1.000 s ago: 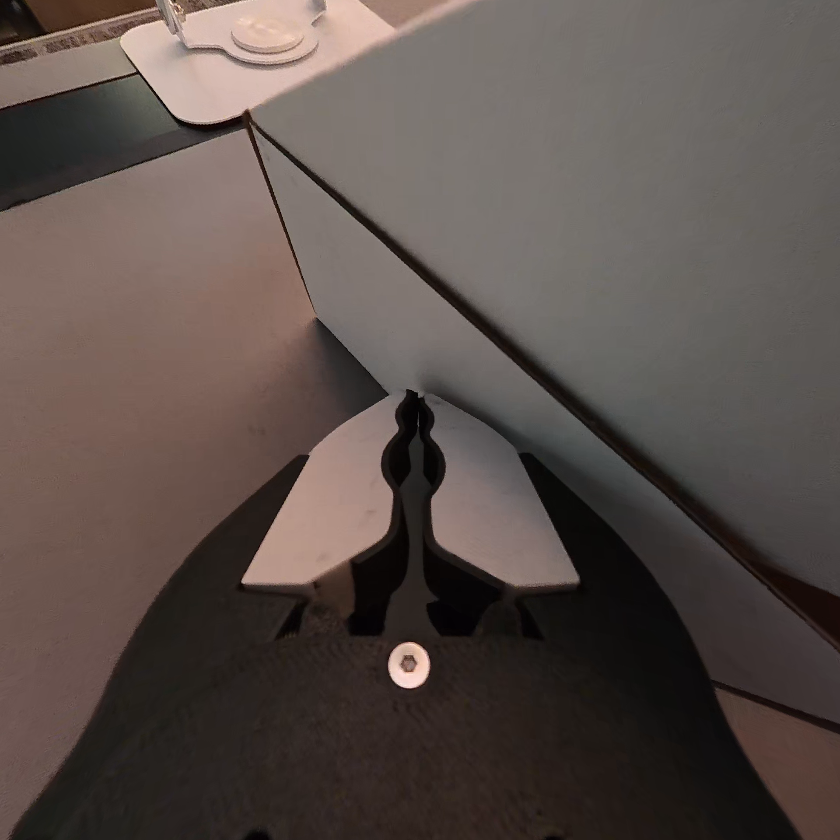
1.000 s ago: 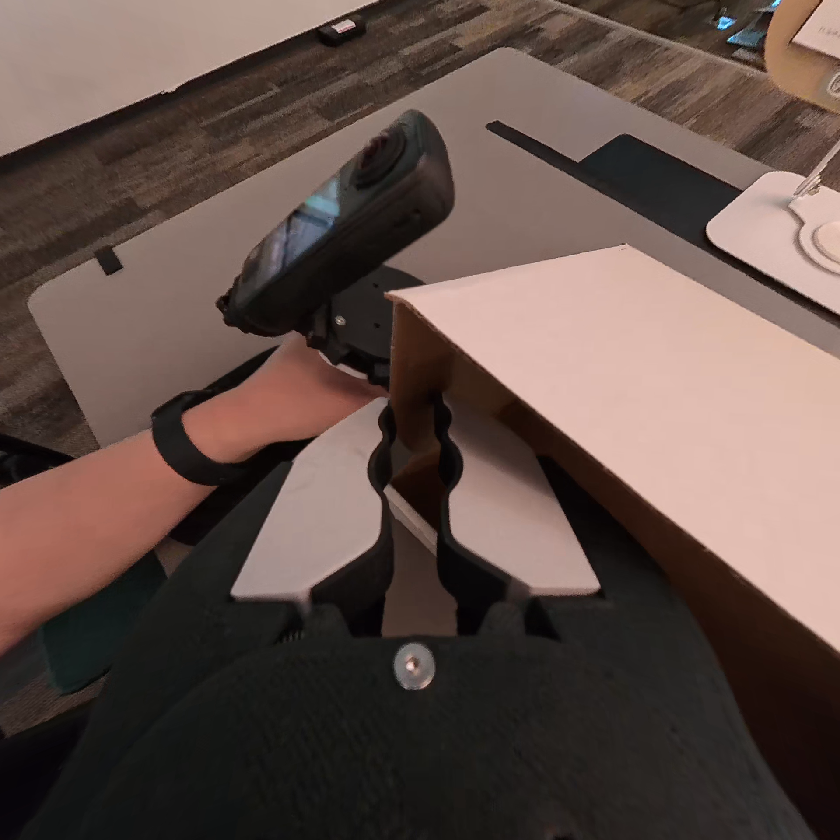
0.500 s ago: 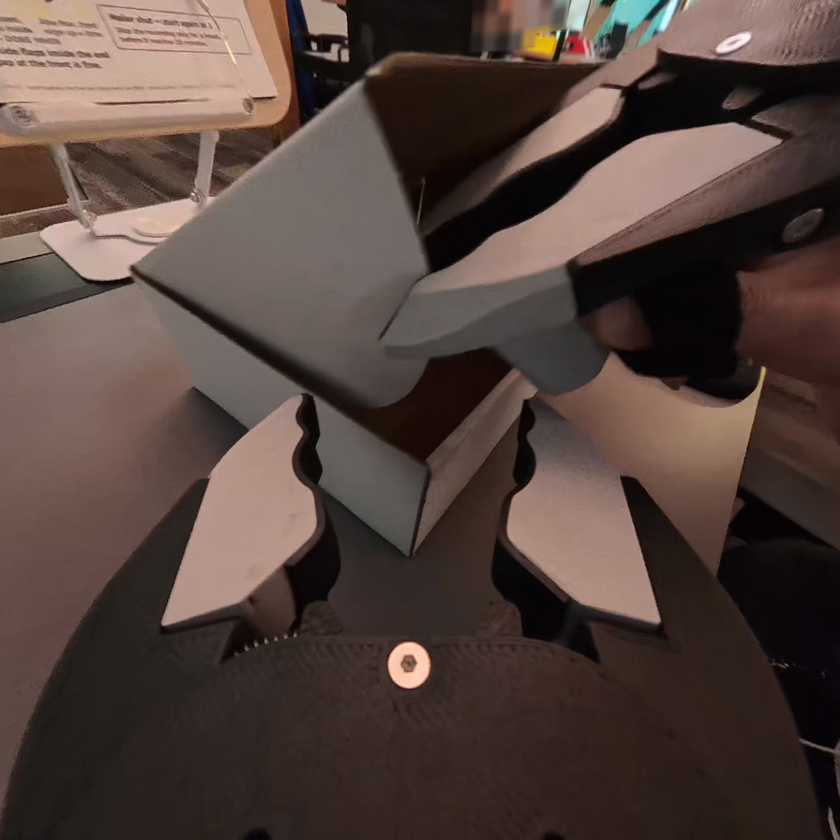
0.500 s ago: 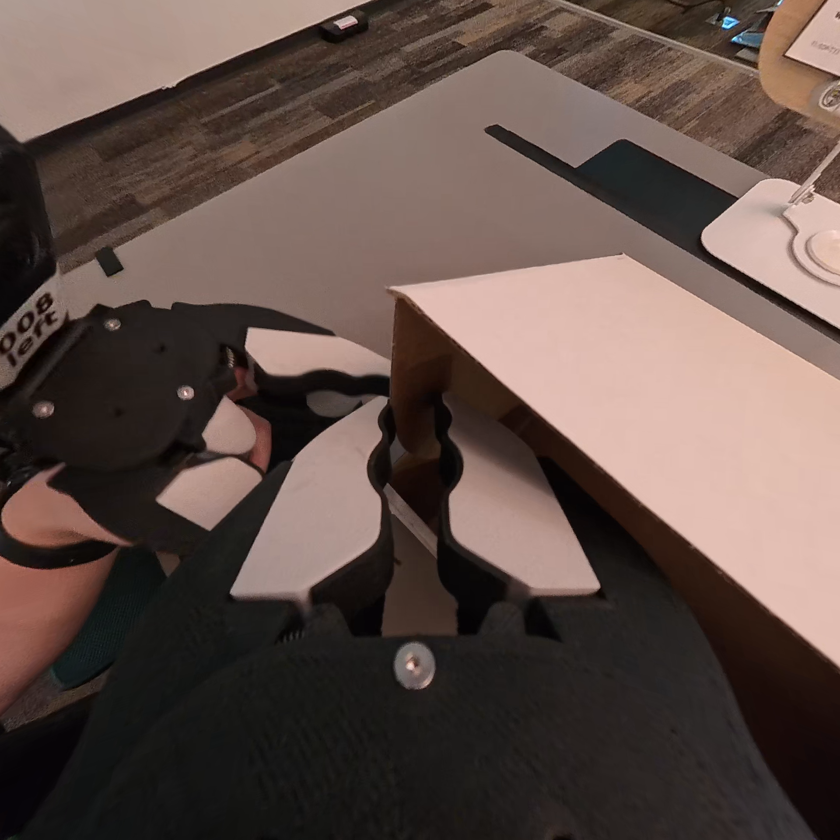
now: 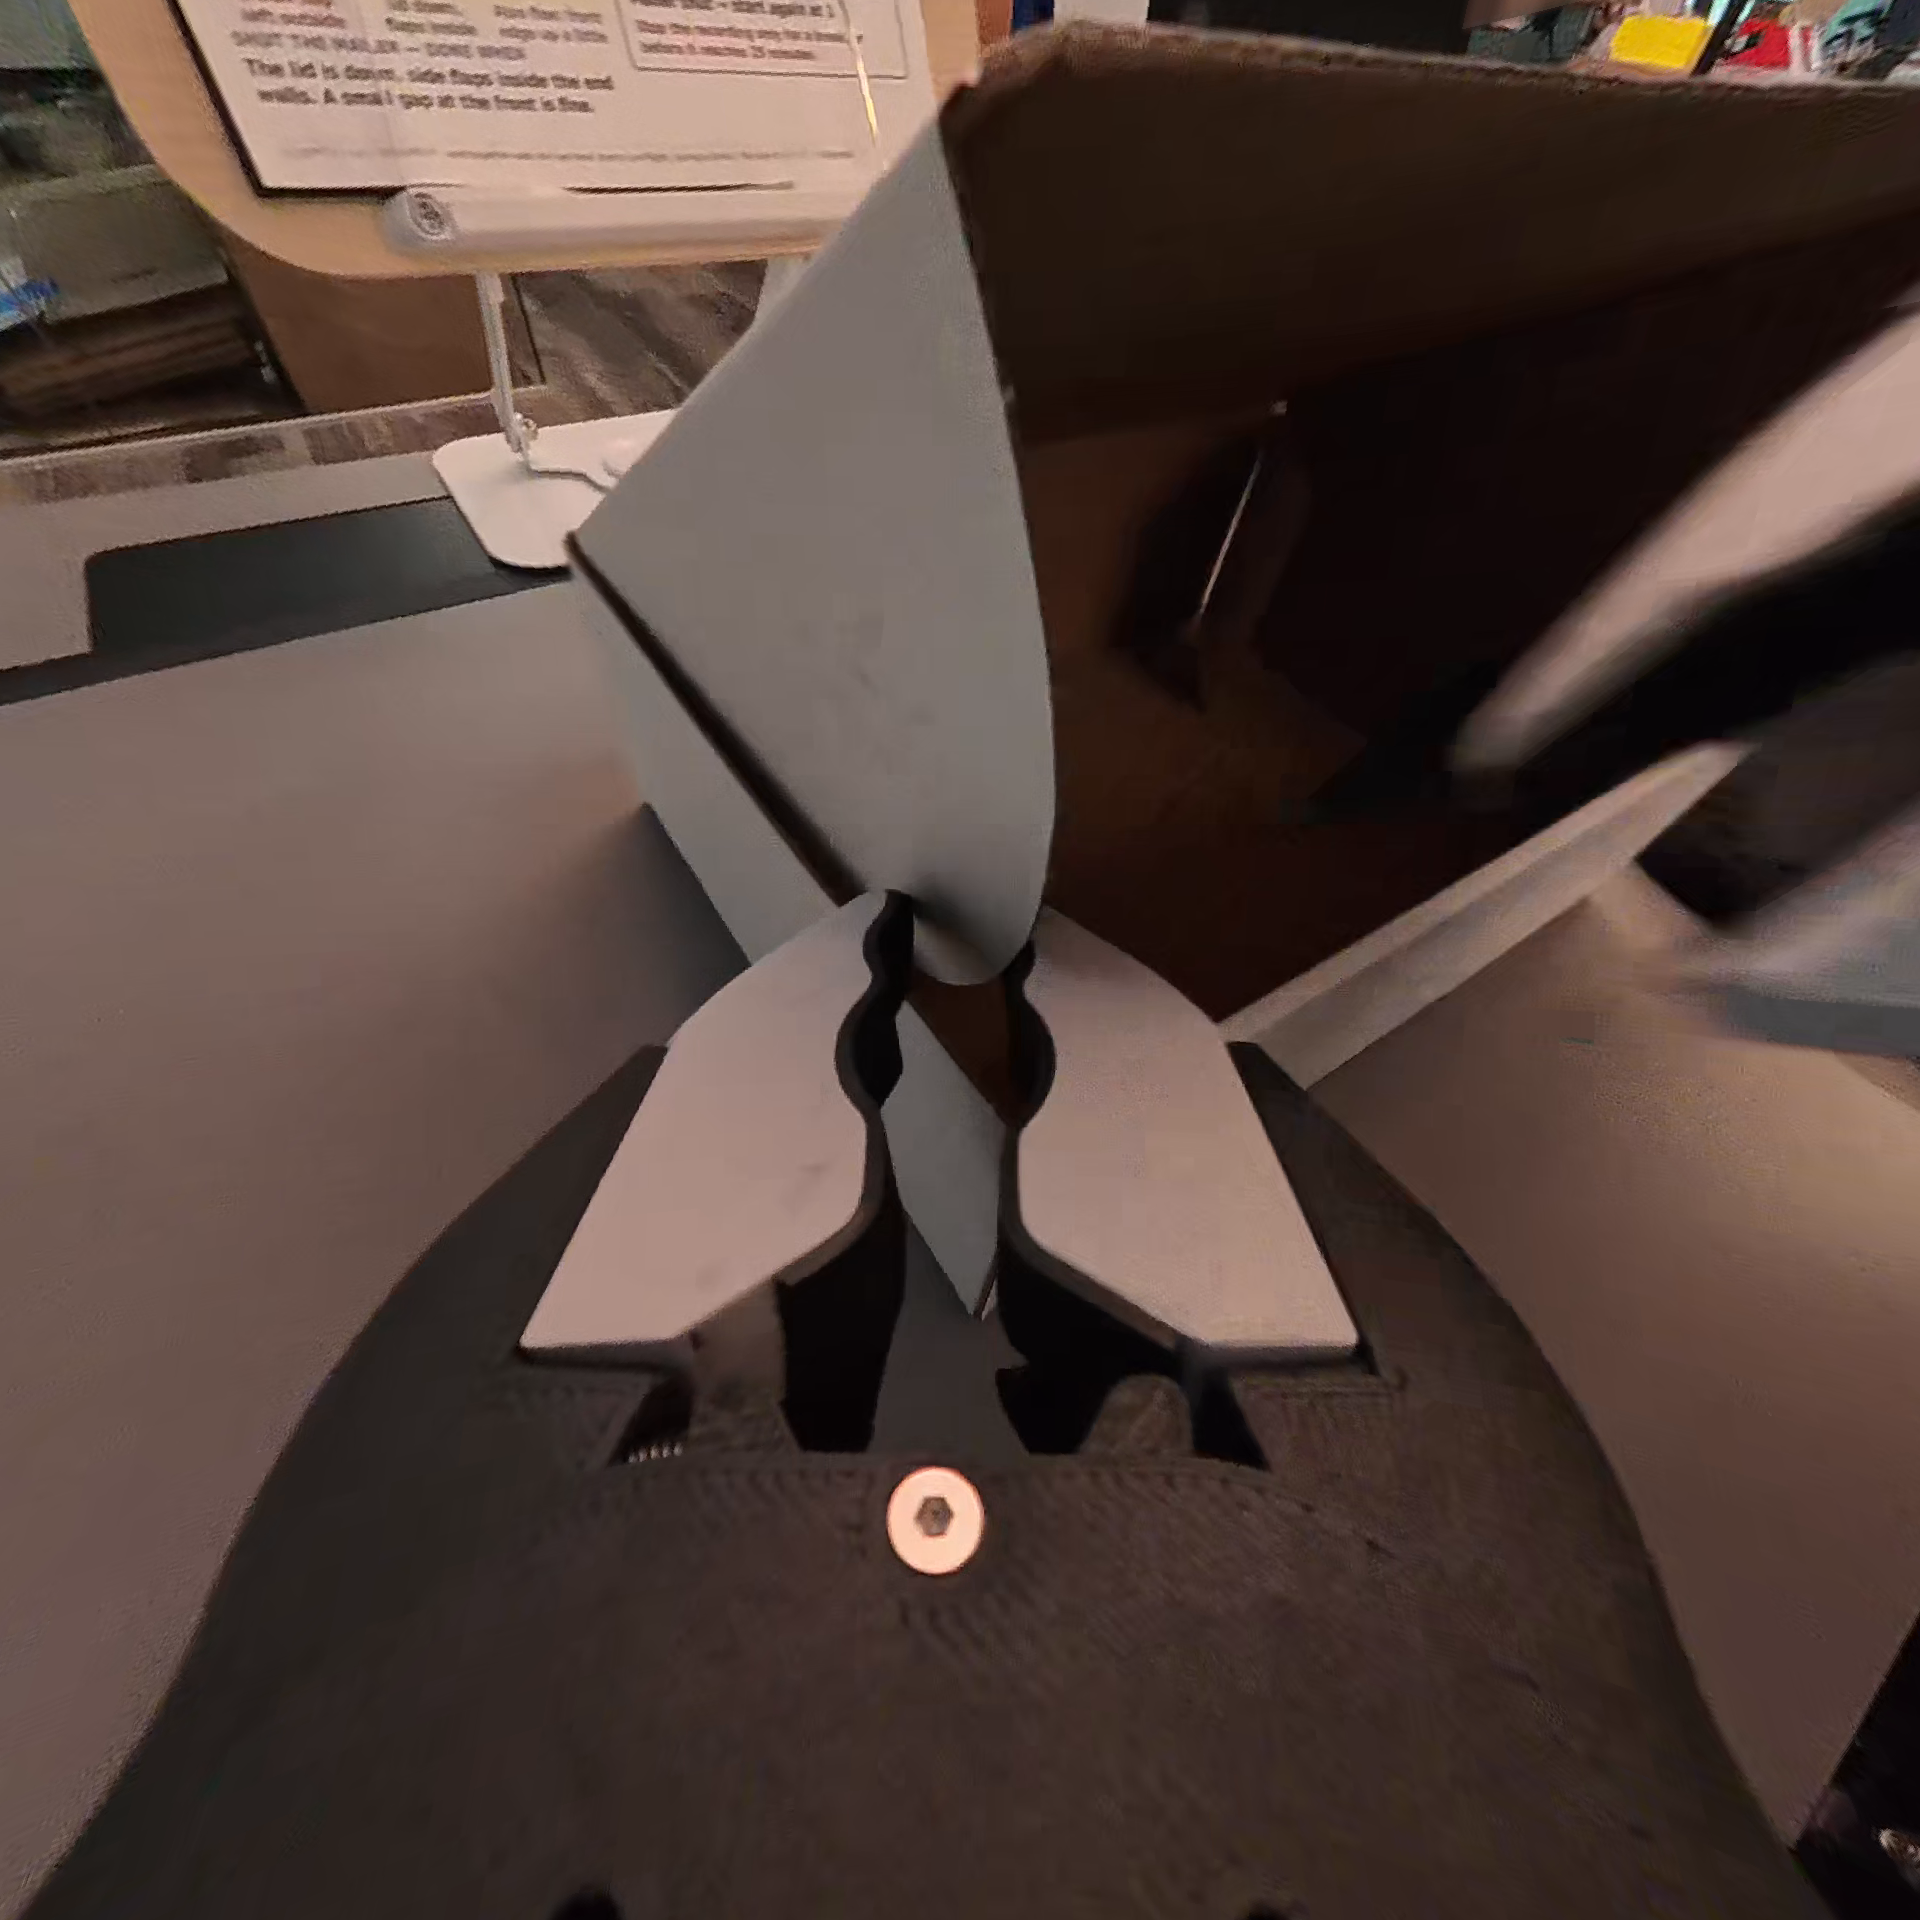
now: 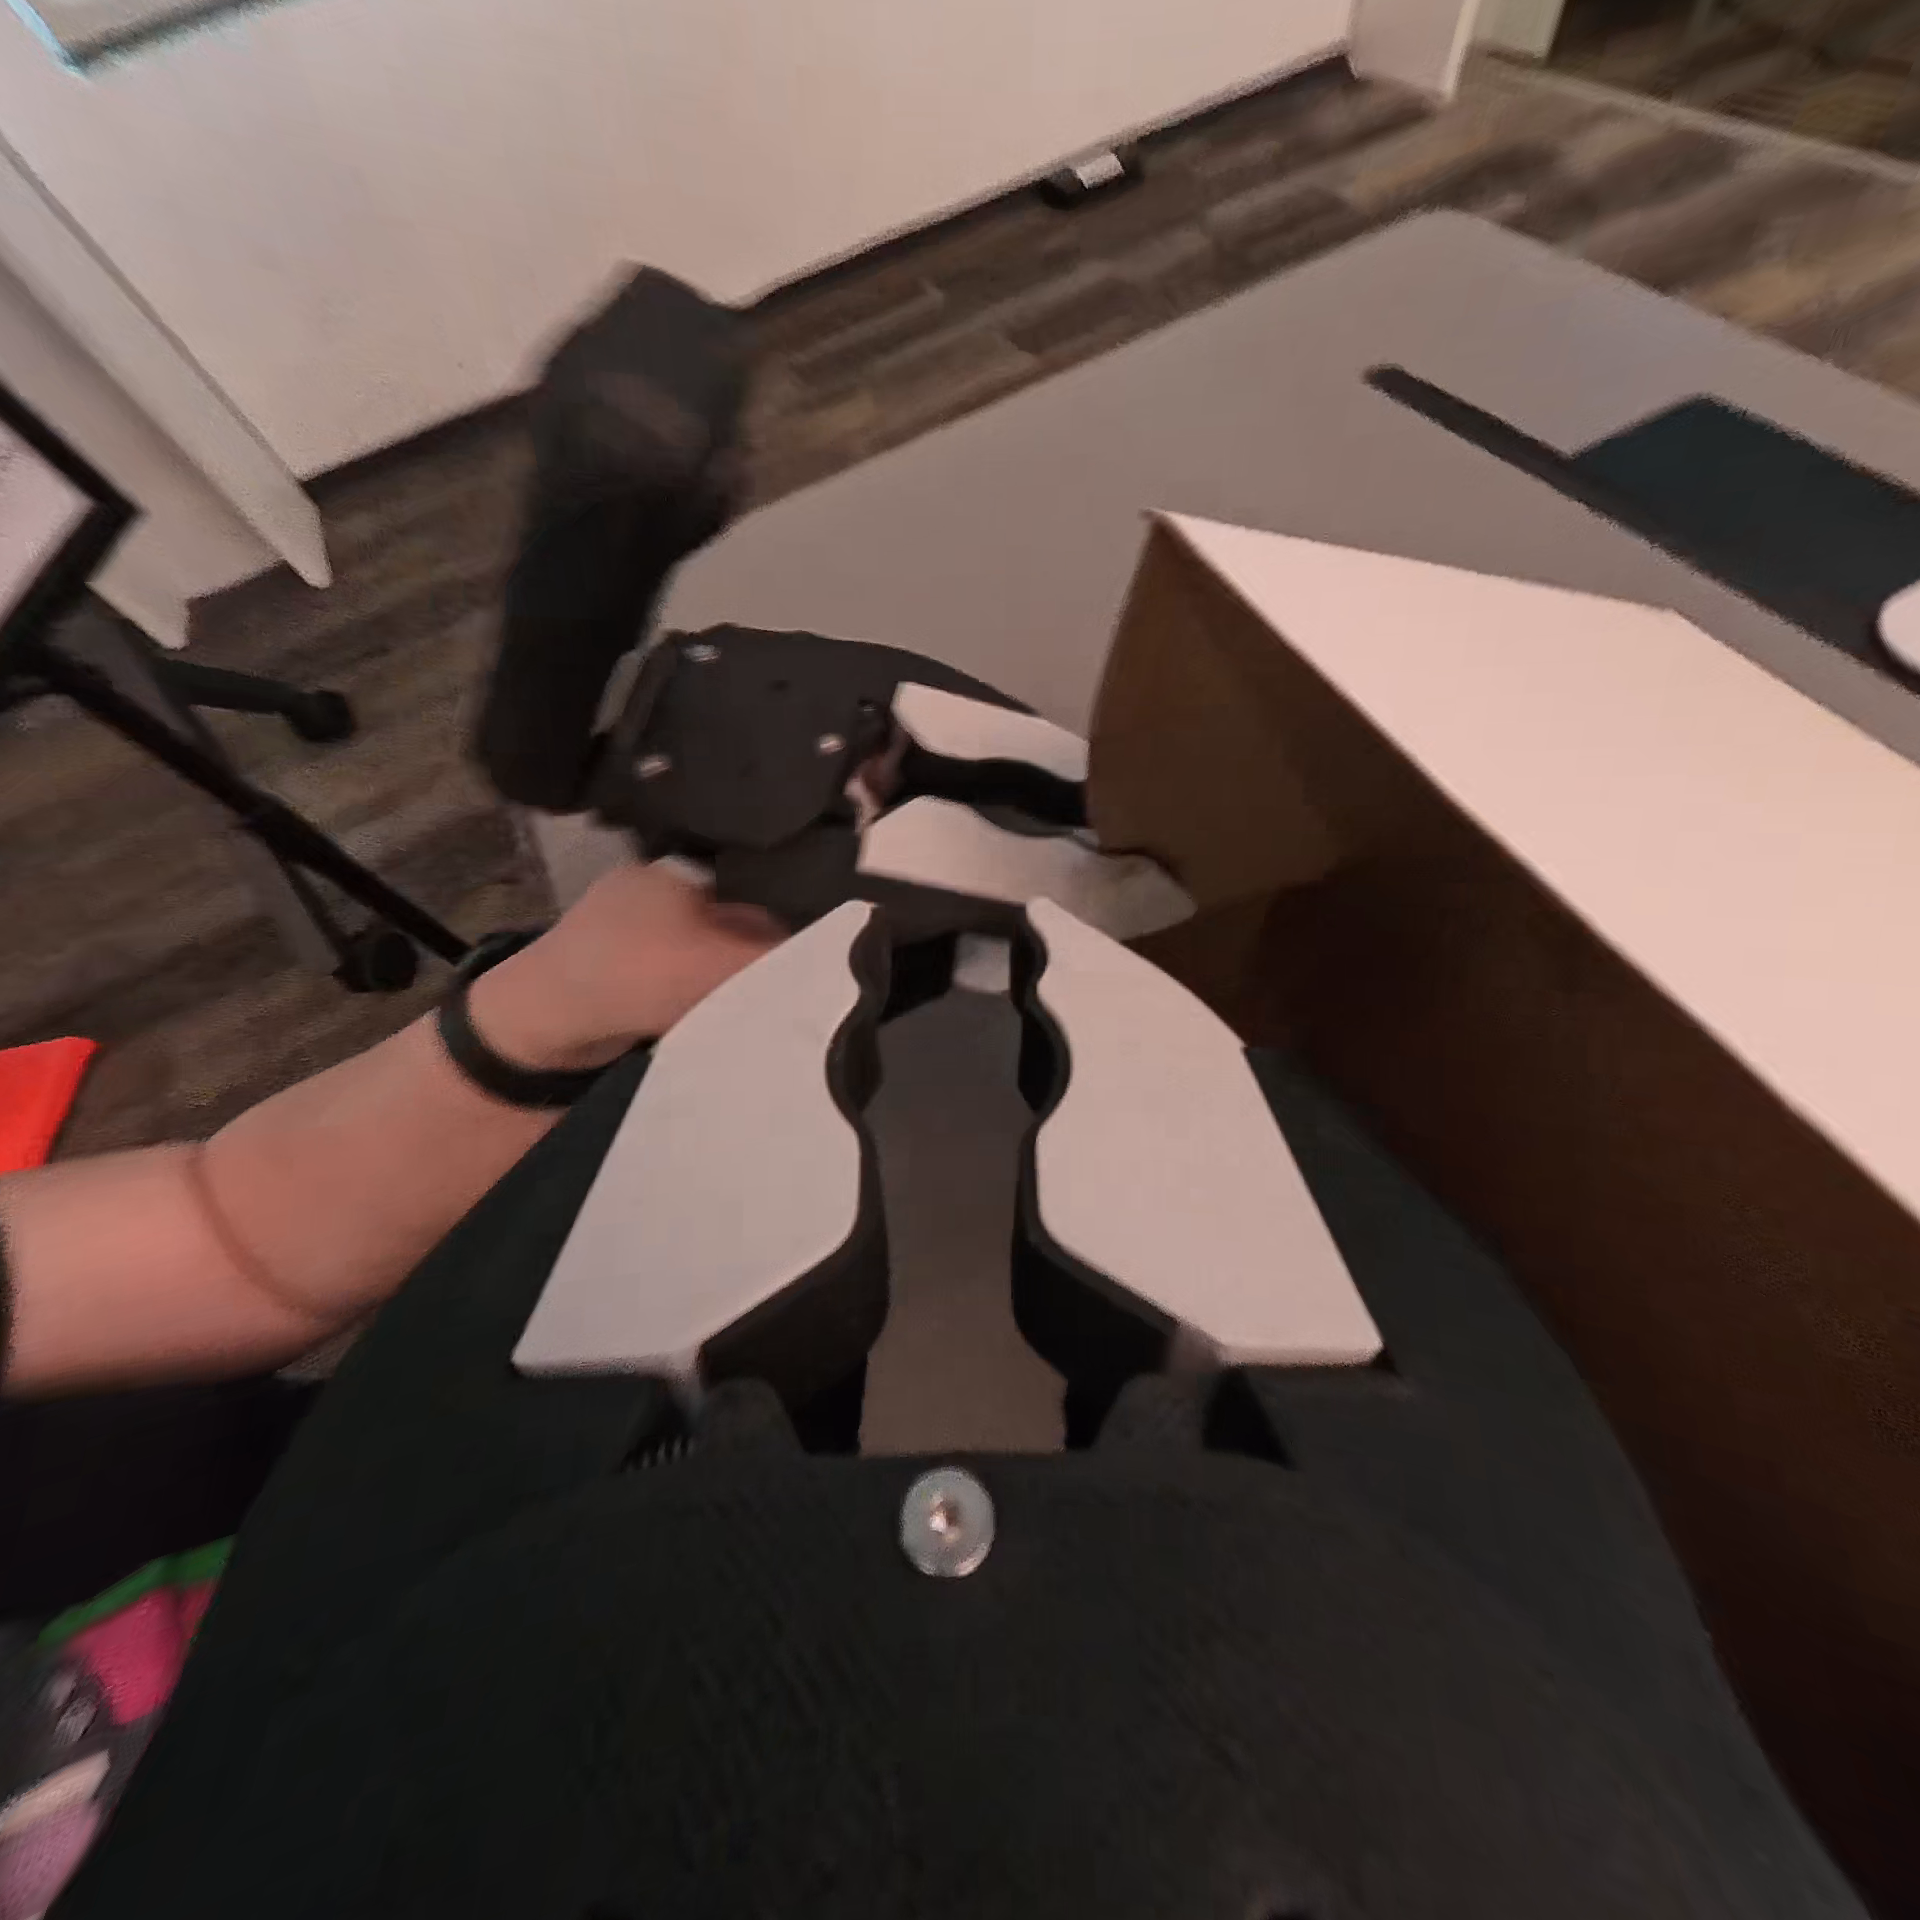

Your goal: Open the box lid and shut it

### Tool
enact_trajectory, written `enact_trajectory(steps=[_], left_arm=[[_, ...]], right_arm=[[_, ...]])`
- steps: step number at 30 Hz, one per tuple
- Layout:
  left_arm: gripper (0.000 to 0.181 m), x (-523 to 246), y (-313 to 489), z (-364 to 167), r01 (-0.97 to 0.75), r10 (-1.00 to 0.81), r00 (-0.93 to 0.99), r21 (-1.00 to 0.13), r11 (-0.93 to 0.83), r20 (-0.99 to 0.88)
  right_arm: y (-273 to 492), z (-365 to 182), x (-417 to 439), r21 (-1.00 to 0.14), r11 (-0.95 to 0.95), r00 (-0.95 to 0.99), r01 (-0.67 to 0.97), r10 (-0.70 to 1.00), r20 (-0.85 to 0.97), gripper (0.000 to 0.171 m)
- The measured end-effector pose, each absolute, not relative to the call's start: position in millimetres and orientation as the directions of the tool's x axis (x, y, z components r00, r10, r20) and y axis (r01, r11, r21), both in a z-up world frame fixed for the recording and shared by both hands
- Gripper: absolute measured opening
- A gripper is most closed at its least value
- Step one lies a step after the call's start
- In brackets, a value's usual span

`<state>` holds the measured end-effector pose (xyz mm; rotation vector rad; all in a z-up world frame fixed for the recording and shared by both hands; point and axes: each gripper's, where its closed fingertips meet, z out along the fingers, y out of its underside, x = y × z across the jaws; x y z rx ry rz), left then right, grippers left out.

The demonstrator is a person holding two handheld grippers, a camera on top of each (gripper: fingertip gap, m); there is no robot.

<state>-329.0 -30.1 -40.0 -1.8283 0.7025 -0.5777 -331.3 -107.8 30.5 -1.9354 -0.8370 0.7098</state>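
- Left wrist view: my left gripper (image 5: 961, 945) has its jaws closed to a narrow gap around the rounded tip of the lid's side flap (image 5: 862, 623), the grey card passing down between the two fingers. I judge this a pinch on the flap, though blur keeps me from swearing to firm contact on both sides.
- Ahead of the jaws and to their right, the cardboard box (image 5: 1351, 883) stands open, its brown inside showing; the lid (image 5: 1455, 208) rises above and beyond the fingertips.
- The right gripper (image 5: 1704, 634) shows as a blurred shape far right of my jaws, over the box's front wall.
- Beyond and left of the jaws a sign stand (image 5: 540, 478) sits on the grey table (image 5: 260, 935).
- Right wrist view: my right gripper (image 6: 951, 935) holds nothing; its jaws stand somewhat apart with only table showing between them.
- Just beyond its tips the left gripper (image 6: 1081, 800) meets the near corner of the lid (image 6: 1507, 748), which lies ahead and to the right of my jaws.
- To do this step well, I should swing the flap along the lid's hinge arc rather than pull straight, keeping the grip light so the card does not crease.
- On closing, I should steer the flap inside the box's end wall; the free right gripper can press the lid down.
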Motion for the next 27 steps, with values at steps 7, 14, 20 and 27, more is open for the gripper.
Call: enact_trajectory(steps=[7, 14, 20, 27], left_arm=[[0.013, -330.6, -27.9, -39.9, -0.238, -0.69, 0.723, -0.928, -0.287, 0.028], [0.011, -331.7, -20.5, -38.4, -0.297, -0.673, 0.74, -0.905, -0.305, -0.016], [0.006, -351.4, 5.3, -36.2, -0.364, -0.68, 0.73, -0.877, -0.314, -0.06], [0.003, -364.1, 49.9, -33.9, -0.303, -0.709, 0.701, -0.866, -0.397, 0.08]], right_arm=[[-163.7, 116.5, -136.2, -0.958, 0.2, 0.922, 0.204, 0.29, 0.256, 0.019], [-129.7, 34.1, -73.6, -0.972, -0.172, 0.889, -0.161, 0.401, -0.219, 0.067], [-125.5, 11.4, -72.9, -0.992, -0.122, 0.701, 0.029, 0.71, -0.067, 0.066], [-82.4, -24.4, -27.3, -0.992, -0.084, 0.591, 0.098, 0.806, -0.01, 0.072]])
